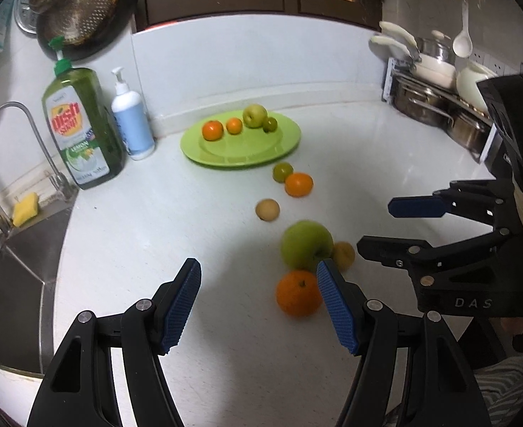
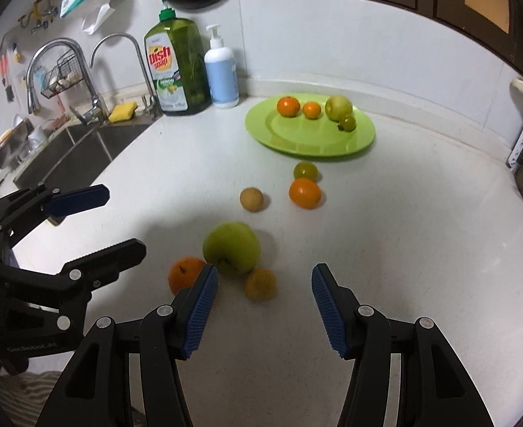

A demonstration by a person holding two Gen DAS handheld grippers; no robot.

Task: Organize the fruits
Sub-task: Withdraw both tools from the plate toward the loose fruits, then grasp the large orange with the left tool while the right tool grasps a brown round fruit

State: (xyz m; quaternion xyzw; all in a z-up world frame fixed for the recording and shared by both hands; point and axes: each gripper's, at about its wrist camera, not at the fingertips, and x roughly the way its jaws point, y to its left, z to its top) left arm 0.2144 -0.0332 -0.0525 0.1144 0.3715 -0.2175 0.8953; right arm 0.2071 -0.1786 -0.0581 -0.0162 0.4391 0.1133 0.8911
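A green plate (image 1: 240, 158) (image 2: 311, 151) at the back of the white counter holds two oranges, a green apple and a small green fruit. Loose in front of it lie a small green fruit (image 2: 305, 170), an orange (image 2: 305, 193), a brown round fruit (image 2: 251, 199), a big green apple (image 1: 306, 245) (image 2: 231, 247), a yellow fruit (image 1: 344, 254) (image 2: 259, 284) and a near orange (image 1: 297, 293) (image 2: 185, 272). My left gripper (image 1: 258, 270) (image 2: 124, 219) is open and holds nothing; the near orange sits beside its right finger. My right gripper (image 2: 264, 274) (image 1: 375, 226) is open above the yellow fruit, not touching it.
A green dish soap bottle (image 1: 80, 131) and a white pump bottle (image 1: 131, 121) stand left of the plate. The sink (image 2: 73, 156), its faucet and a yellow sponge (image 1: 25, 209) are at the left. Steel pots on a rack (image 1: 436, 103) fill the right back corner.
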